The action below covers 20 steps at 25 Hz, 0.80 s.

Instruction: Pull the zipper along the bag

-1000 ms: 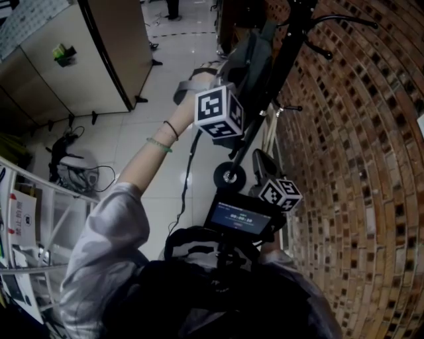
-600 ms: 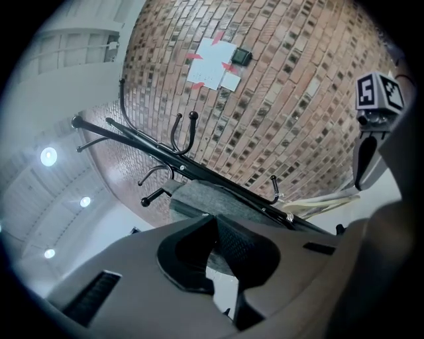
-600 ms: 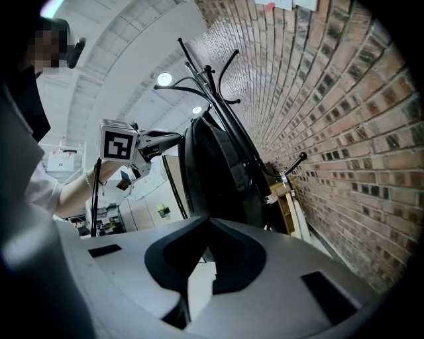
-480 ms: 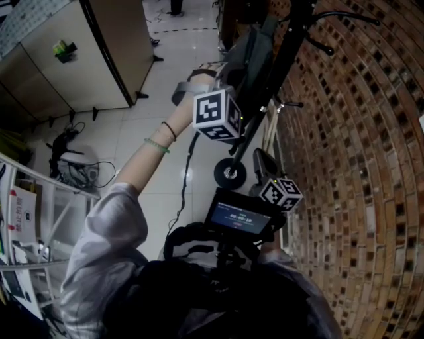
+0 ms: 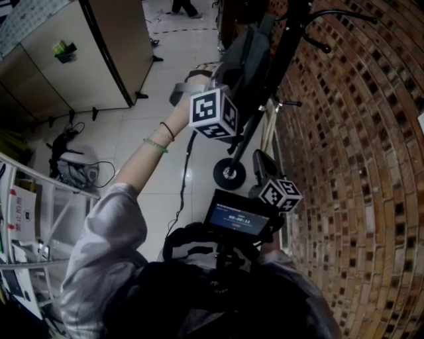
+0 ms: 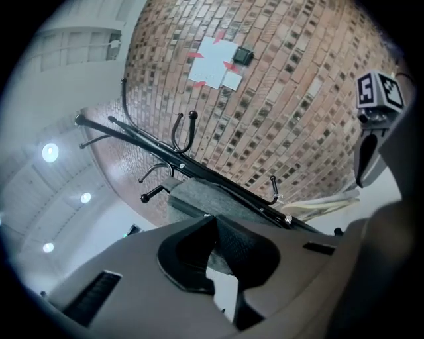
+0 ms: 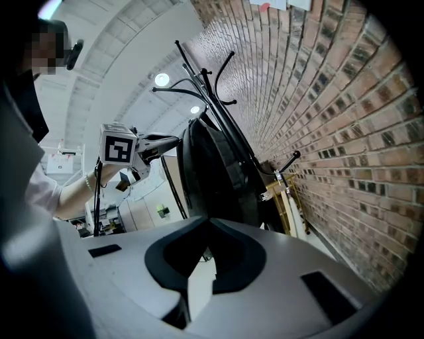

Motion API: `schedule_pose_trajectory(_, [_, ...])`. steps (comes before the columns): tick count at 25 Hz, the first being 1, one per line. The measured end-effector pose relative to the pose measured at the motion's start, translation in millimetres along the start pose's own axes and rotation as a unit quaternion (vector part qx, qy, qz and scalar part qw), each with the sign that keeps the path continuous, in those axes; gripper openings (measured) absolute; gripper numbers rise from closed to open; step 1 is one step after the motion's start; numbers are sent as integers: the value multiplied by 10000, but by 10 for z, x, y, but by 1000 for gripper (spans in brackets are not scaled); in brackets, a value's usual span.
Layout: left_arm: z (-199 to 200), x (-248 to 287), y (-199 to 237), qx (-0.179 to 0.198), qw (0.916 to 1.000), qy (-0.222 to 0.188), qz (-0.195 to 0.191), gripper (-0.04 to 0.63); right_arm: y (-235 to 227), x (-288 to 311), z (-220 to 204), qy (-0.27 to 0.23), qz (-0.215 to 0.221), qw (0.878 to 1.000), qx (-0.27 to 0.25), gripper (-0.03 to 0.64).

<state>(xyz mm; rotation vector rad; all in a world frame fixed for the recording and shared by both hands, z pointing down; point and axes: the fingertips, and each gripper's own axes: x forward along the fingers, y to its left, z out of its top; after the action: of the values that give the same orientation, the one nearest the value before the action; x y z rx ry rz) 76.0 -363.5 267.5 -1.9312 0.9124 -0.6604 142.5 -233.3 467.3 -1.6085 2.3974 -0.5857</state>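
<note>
A dark grey bag (image 5: 248,56) hangs on a black coat rack (image 5: 286,46) against the brick wall. My left gripper (image 5: 228,89), with its marker cube, is raised level to the bag's near edge. In the left gripper view the jaws are shut at the grey bag (image 6: 199,198) and have just closed a little further. Whether a zipper pull sits between them is hidden. The right gripper view shows the left gripper (image 7: 176,140) touching the side of the bag (image 7: 212,172). My right gripper (image 5: 263,162) waits lower, apart from the bag, and its jaws (image 7: 211,224) are shut on nothing.
A scooter wheel (image 5: 230,175) stands below the rack, and a wooden frame (image 5: 268,132) leans on the brick wall (image 5: 358,165). A beige cabinet (image 5: 86,59) and a wire shelf (image 5: 40,218) line the left. A person (image 5: 182,6) walks at the far end.
Both grippers hold their places at the bag. The person at the far end of the floor has stepped to the right.
</note>
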Motion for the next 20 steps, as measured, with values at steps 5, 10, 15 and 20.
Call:
schedule_pose_trajectory(5, [3,-29,-4,180,9998,40,-19,15,-16,-16,-24,2,3,10000,35,-5])
schedule_pose_trajectory(10, [-8,-62,-57,543,9984,149,-70,16,-27,-54,-37,3,-28,10000,62,-5])
schedule_pose_trajectory(15, [-31,-83,-110,703,9973,196,-107,17,-102,-106,-29,-48,-62,9999,86,-5])
schedule_pose_trajectory(20, [50,-154,-156,775,9967,115,-188,17,-117,-121,-38,-43,-74,9999,101,-5])
